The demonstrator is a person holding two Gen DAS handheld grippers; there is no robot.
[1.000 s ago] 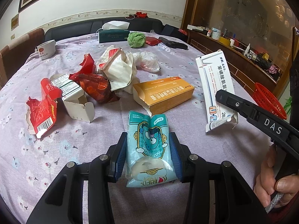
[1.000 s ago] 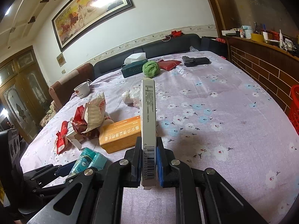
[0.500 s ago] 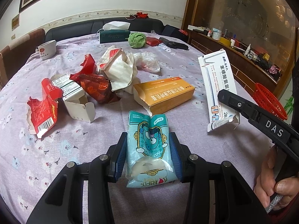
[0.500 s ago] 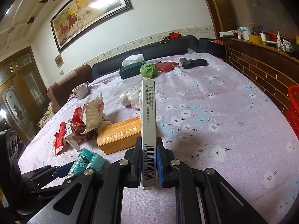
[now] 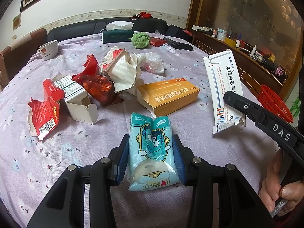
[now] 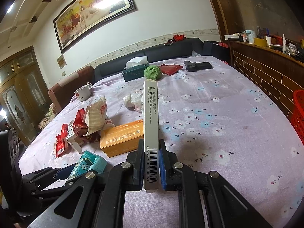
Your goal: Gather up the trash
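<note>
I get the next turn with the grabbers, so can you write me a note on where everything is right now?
Left gripper: shut on a teal cartoon-print tissue pack.
Right gripper: shut on a flat white cardboard medicine box, held edge-up.
On the floral purple tablecloth: an orange cardboard box, an open white carton, red torn wrappers, a crumpled striped paper bag and a clear plastic bag.
Red plastic mesh basket: beyond the table's right edge.
Done: two pieces picked up.
Left: bin both, then collect the rest.
</note>
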